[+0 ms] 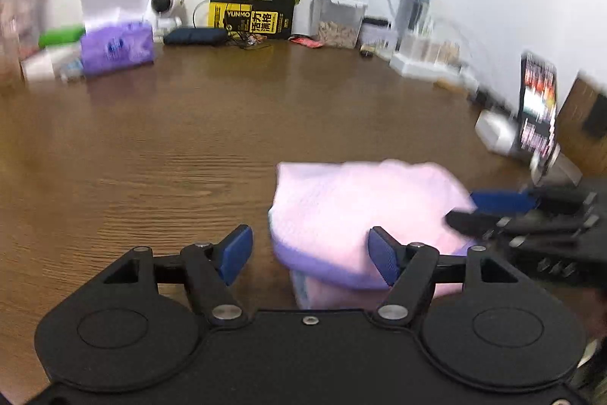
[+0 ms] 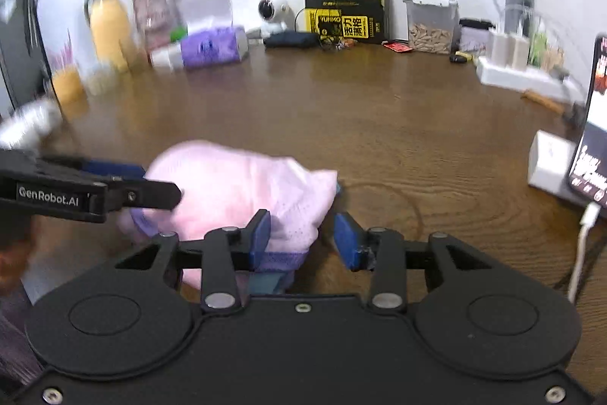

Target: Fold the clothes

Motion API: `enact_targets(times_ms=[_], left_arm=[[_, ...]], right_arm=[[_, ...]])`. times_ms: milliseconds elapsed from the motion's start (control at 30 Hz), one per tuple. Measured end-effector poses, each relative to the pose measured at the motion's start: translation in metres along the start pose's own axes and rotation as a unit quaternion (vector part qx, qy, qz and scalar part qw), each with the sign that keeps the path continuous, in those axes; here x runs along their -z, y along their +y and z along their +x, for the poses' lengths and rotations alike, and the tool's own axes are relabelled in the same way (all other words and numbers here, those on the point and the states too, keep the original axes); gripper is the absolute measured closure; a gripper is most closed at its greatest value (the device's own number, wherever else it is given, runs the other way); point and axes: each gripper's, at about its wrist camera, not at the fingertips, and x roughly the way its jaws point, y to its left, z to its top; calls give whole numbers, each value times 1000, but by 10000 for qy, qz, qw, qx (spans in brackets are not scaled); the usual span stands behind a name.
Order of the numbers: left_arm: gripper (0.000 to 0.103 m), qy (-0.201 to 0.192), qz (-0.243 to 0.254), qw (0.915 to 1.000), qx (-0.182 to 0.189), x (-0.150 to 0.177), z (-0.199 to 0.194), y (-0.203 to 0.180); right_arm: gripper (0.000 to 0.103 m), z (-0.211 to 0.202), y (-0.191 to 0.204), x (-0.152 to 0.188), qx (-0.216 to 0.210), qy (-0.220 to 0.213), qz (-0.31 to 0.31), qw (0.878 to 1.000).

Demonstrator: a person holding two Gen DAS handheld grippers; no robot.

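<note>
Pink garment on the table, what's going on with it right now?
A person is folding clothes with a handheld gripper in each hand. The pink garment lies bunched in a folded heap on the wooden table. The left gripper and the right gripper both stand open at its near edge, one on each side. Neither pinches the cloth.

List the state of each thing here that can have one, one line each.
Pink garment: bundled in a folded heap on the table, held by neither claw.
Left claw: open, nothing gripped.
Right claw: open, garment edge between its pads, not pinched.
Phone: propped upright, screen lit.
Clear container: lid on.
</note>
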Motion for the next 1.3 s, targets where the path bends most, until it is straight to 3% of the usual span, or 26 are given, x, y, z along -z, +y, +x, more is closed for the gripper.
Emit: enact_targets(times_ms=[67, 167, 333, 467, 567, 933, 1000, 1300], left_arm=[[36, 13, 261, 9996, -111, 6, -7, -6], [36, -14, 184, 9998, 8, 7, -21, -2], [27, -242, -111, 9993, 266, -12, -33, 8], [25, -150, 181, 9997, 43, -18, -9, -1], [25, 13, 388, 9992, 13, -14, 6, -9], [30, 454, -38, 9981, 420, -5, 8, -3], [30, 399, -112, 9983, 409, -4, 4, -3], [29, 336, -129, 9991, 232, -7, 5, 2]], right_arm=[[57, -6, 2, 3, 3, 62, -67, 10000], [31, -20, 4, 7, 20, 46, -78, 10000], [22, -47, -6, 1, -279, -225, 214, 9991], [21, -33, -18, -4, -343, -76, 487, 9982], [21, -18, -14, -3, -374, 90, 340, 9987], [22, -3, -7, -6, -321, 262, -52, 9991], [22, -5, -12, -8, -238, 241, -12, 9994], [22, -5, -7, -9, -568, 290, -141, 9979]])
